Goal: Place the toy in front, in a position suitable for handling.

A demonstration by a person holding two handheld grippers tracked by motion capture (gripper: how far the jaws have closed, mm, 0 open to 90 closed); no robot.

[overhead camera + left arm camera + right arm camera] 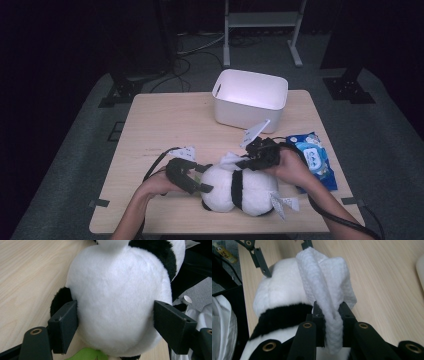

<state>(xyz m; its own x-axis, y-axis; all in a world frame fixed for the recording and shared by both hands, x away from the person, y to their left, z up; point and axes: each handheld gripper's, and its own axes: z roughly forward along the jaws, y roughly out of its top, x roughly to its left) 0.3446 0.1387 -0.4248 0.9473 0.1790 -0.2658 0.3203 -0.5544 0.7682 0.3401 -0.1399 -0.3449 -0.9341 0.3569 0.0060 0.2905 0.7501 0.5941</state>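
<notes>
- High view: a plush panda (pixel 240 192) lies on the worktop (pixel 150 130) near the person's edge, between both grippers.
- Left gripper (pixel 192 177) has its fingers (pixel 63 325) spread around the panda's white body and pressing its sides.
- Right gripper (pixel 257 155) pinches a folded white wipe (pixel 324 290) just above the panda.
- Wiping well probably means bracing the toy firmly and stroking gently.

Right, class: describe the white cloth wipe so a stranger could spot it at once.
Start at the light wooden table and find the black-and-white plush panda lying near its front edge. On the panda's back, the right gripper pinches a folded white textured cloth wipe. Its quilted weave sets it apart from the panda's smooth fur.
</notes>
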